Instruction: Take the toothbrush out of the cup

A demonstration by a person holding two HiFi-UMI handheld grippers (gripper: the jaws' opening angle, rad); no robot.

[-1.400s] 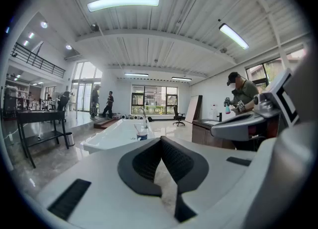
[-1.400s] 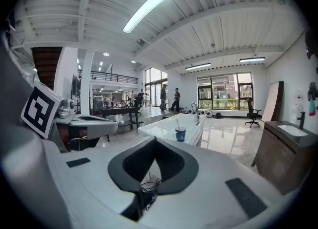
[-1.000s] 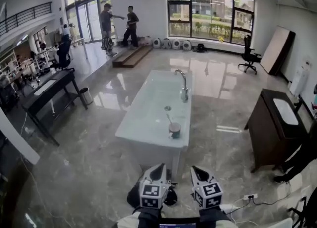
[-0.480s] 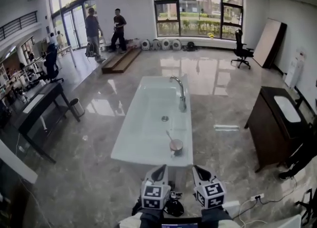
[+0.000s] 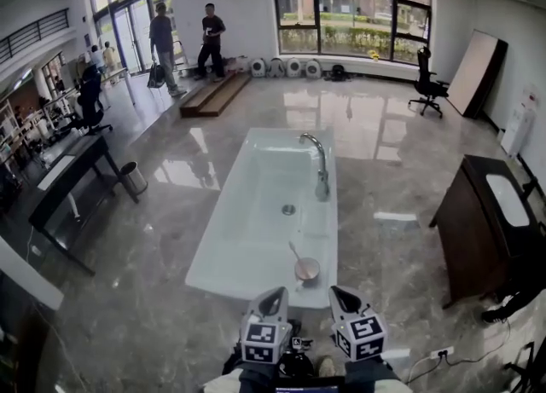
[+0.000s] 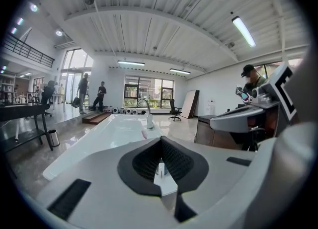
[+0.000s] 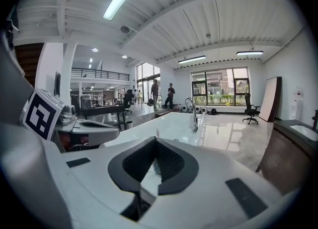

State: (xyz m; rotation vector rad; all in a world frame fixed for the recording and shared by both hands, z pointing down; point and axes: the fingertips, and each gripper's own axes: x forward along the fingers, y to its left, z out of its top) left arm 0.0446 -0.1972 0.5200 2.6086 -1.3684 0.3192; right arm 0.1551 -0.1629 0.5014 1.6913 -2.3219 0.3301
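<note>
The left gripper (image 5: 274, 292) and right gripper (image 5: 333, 291) are both clenched, empty, and the cup (image 5: 306, 269) holding the toothbrush (image 5: 294, 252) stands just ahead between them, near the counter's (image 5: 252, 229) front edge.

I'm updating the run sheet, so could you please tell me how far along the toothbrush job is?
Nothing is done yet: the toothbrush still leans in the cup at the near right corner of the white basin. In hand: the left gripper and right gripper are both shut, empty, held short of the basin's near edge. Left: open the fingers, grip the toothbrush and lift it out.
</note>
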